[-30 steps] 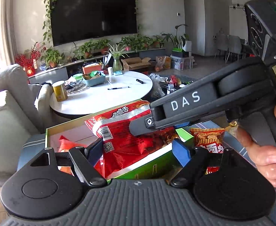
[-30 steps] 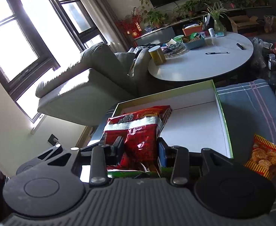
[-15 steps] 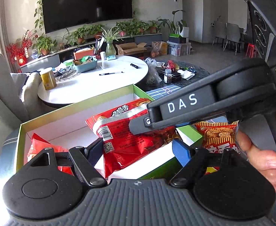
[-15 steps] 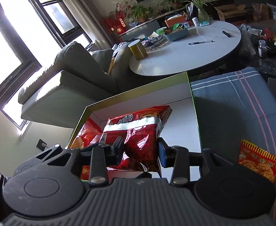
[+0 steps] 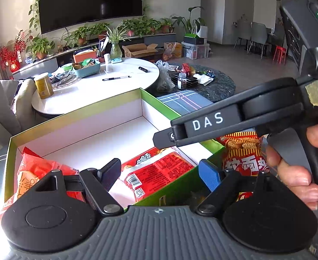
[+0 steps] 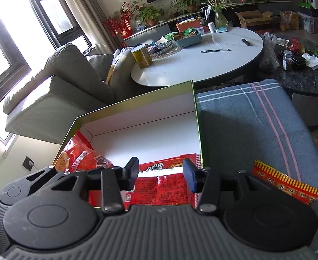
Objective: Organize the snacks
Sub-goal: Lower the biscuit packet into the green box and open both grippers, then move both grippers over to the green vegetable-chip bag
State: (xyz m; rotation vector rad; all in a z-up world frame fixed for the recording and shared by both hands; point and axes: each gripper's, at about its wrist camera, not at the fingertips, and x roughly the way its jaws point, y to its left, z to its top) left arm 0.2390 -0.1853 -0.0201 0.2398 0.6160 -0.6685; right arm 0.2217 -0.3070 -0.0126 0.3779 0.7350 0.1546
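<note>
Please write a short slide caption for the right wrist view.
Right gripper, just opening, above red snack bag lying in green box.

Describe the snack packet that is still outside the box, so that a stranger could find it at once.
Start from the green-edged open box on the blue striped cloth. Just past the box's right wall, flat on the cloth, lies one snack packet. Unlike the two red packets inside the box, it has a yellow-and-red striped band along its edge.
</note>
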